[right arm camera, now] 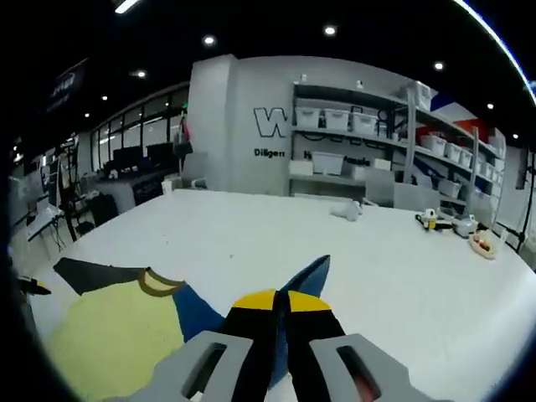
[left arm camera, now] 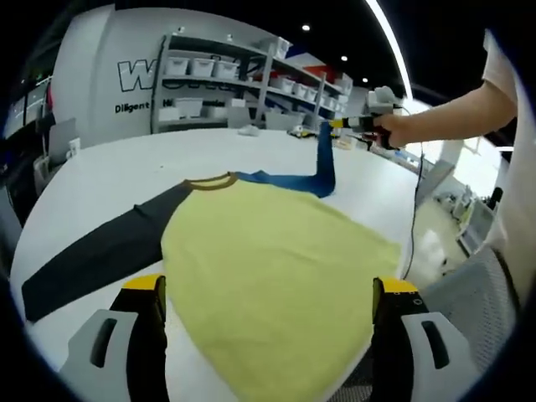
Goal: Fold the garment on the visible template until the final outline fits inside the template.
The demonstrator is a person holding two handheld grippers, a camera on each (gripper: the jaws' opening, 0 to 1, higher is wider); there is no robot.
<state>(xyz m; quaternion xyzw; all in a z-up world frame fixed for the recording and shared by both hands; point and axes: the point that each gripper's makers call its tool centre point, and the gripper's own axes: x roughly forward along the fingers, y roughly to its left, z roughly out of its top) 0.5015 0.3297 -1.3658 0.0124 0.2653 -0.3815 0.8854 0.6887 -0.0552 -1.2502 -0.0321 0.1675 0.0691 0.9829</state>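
Note:
A yellow shirt [left arm camera: 268,276] with a brown collar [left arm camera: 211,181] lies flat on the white table [left arm camera: 126,167]. Its black sleeve [left arm camera: 92,251] stretches to the left. Its blue sleeve [left arm camera: 325,163] is lifted off the table at the far right, with my right gripper [left arm camera: 356,124] shut on its end. The right gripper view shows the same blue sleeve [right arm camera: 303,279] pinched between the closed jaws of my right gripper [right arm camera: 279,314], the yellow shirt [right arm camera: 117,331] below left. My left gripper [left arm camera: 268,289] hovers open over the shirt's near part, touching nothing.
A person's arm [left arm camera: 452,113] reaches in from the right, with a cable hanging beside the table edge. Shelves with white bins [right arm camera: 352,134] line the far wall. Small items [right arm camera: 448,222] sit at the table's far right. Desks with monitors [right arm camera: 134,167] stand to the left.

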